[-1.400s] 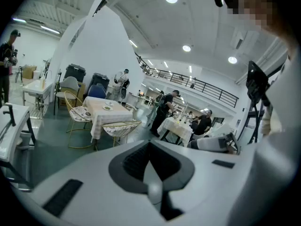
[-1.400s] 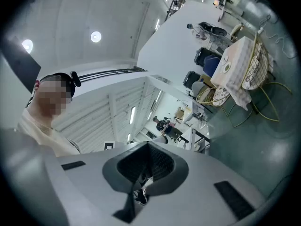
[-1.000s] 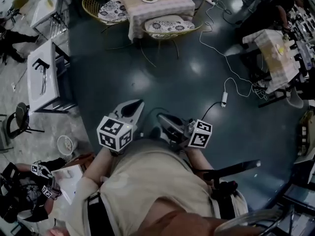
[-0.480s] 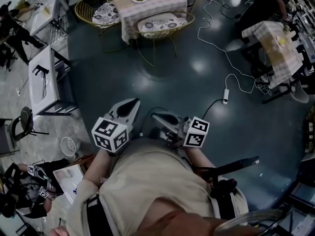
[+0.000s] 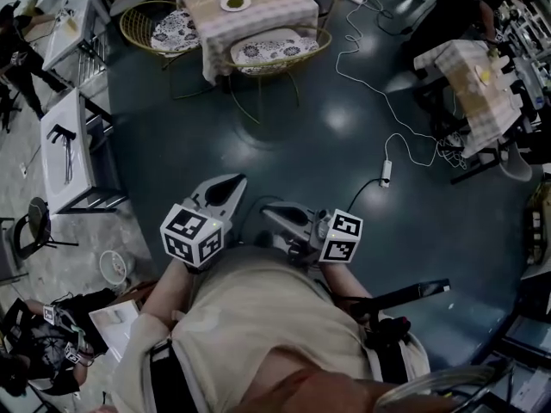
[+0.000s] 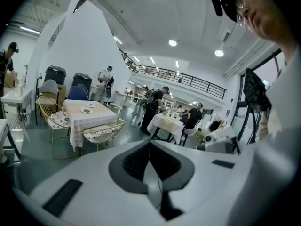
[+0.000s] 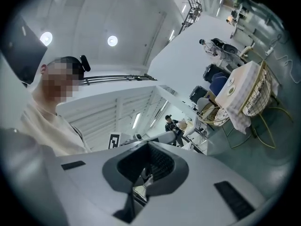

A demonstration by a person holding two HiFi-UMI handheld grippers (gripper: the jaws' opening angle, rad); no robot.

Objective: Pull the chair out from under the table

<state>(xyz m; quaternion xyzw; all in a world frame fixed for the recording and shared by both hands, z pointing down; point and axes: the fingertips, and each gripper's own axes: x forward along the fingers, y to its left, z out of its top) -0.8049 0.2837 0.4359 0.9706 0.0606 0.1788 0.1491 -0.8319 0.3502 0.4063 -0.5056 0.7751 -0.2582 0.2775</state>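
Note:
A wire-frame chair (image 5: 277, 52) with a patterned cushion stands pushed in at the near side of a table with a checked cloth (image 5: 258, 11), far up the head view. The left gripper view shows the same chair (image 6: 104, 132) and table (image 6: 89, 116) well ahead across the floor. In the right gripper view, which is rolled, the chair (image 7: 261, 94) and table (image 7: 241, 94) sit at the right. My left gripper (image 5: 232, 181) and right gripper (image 5: 269, 214) are held close to my body, both shut with nothing in them, far from the chair.
A second wire chair (image 5: 162, 26) stands at the table's left side. A white cable with a power strip (image 5: 385, 172) trails over the dark floor. A white sink stand (image 5: 65, 140) is at the left, another clothed table (image 5: 469, 74) at the right, and a black tripod (image 5: 405, 296) by my right side.
The table and chair have slid left and a little lower in the head view and look slightly nearer. Both grippers stay shut and close together in front of me.

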